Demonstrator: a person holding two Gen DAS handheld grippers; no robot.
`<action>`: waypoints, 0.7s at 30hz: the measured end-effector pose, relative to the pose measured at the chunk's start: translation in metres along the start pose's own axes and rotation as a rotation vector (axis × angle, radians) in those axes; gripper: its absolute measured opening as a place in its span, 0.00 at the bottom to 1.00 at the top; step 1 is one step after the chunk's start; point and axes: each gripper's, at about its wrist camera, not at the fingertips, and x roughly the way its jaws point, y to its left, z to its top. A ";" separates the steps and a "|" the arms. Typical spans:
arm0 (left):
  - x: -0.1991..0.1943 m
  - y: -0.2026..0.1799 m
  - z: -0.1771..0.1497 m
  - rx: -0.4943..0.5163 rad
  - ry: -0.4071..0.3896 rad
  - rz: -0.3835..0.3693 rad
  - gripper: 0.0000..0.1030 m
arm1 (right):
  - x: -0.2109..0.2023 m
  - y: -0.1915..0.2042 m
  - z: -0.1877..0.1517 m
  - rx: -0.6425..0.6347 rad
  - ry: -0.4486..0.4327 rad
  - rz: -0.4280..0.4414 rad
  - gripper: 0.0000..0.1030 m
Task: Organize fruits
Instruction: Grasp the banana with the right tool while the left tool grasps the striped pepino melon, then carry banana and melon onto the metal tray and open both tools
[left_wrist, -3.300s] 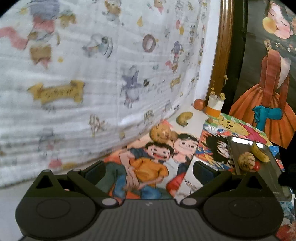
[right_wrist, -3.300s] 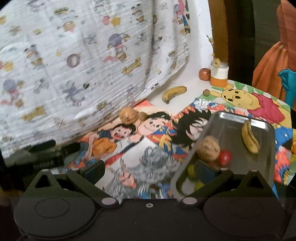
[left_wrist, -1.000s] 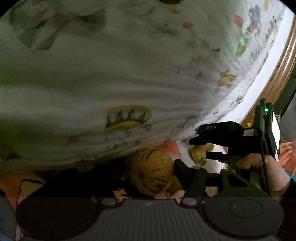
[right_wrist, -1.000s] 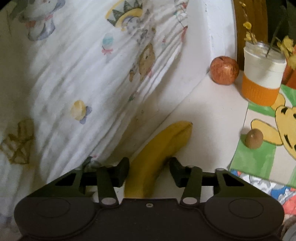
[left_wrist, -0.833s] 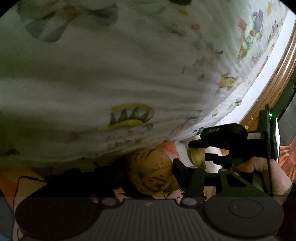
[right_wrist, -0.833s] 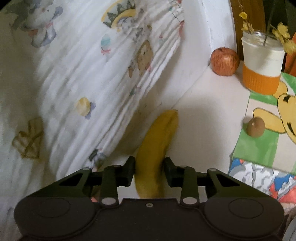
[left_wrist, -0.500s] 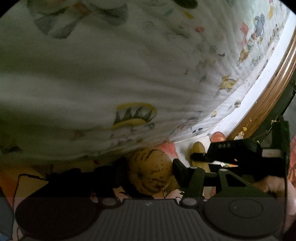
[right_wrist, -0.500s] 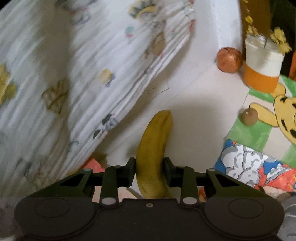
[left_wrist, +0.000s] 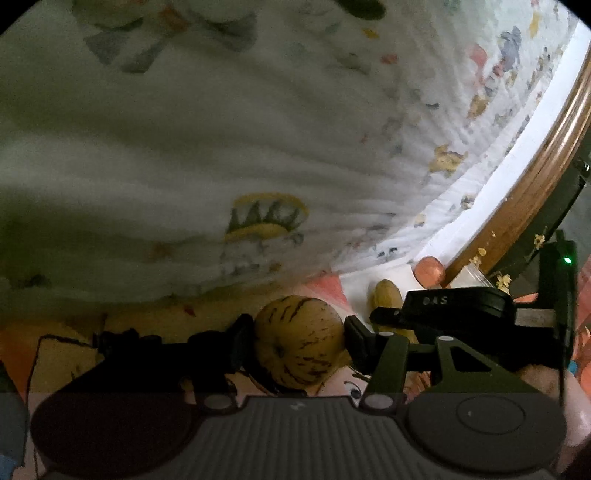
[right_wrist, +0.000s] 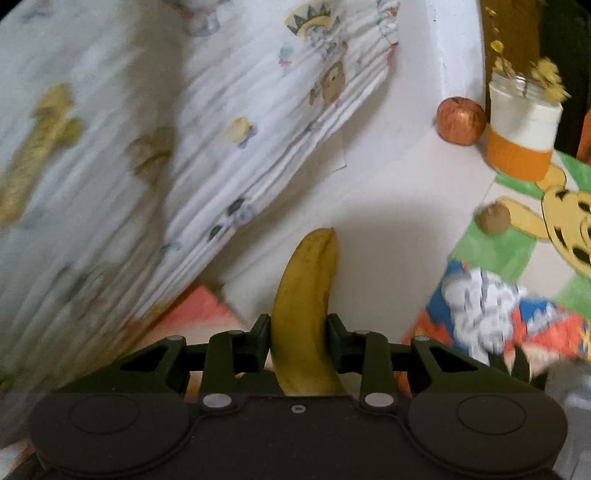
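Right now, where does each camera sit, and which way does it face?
Left wrist: on the left gripper, looking along its fingers at the striped melon; the right gripper shows.
Right wrist: on the right gripper, facing the banana in its fingers.
Shared: banana, apple and printed cloth.

- A white bench (right_wrist: 388, 206) carries everything; a cartoon-printed cloth (right_wrist: 184, 129) hangs along its left side
- Colourful cartoon posters (right_wrist: 517, 258) lie flat over its near and right parts; the far left corner is bare white
- A red apple (right_wrist: 461, 120) rests far back by the wall; just right of it stands a white jar with an orange band (right_wrist: 522, 129)
- A small brown round fruit (right_wrist: 495, 218) sits at the poster's edge
- A striped yellow melon (left_wrist: 297, 343) lies on the near poster
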 end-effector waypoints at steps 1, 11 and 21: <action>-0.003 0.000 -0.001 -0.006 0.009 -0.004 0.56 | -0.005 -0.002 -0.004 0.004 -0.003 0.015 0.33; -0.049 -0.010 -0.017 -0.010 0.018 -0.004 0.56 | -0.083 0.003 -0.053 0.059 -0.044 0.148 0.33; -0.104 -0.035 -0.037 0.023 0.028 -0.038 0.56 | -0.171 -0.010 -0.098 0.075 -0.131 0.171 0.33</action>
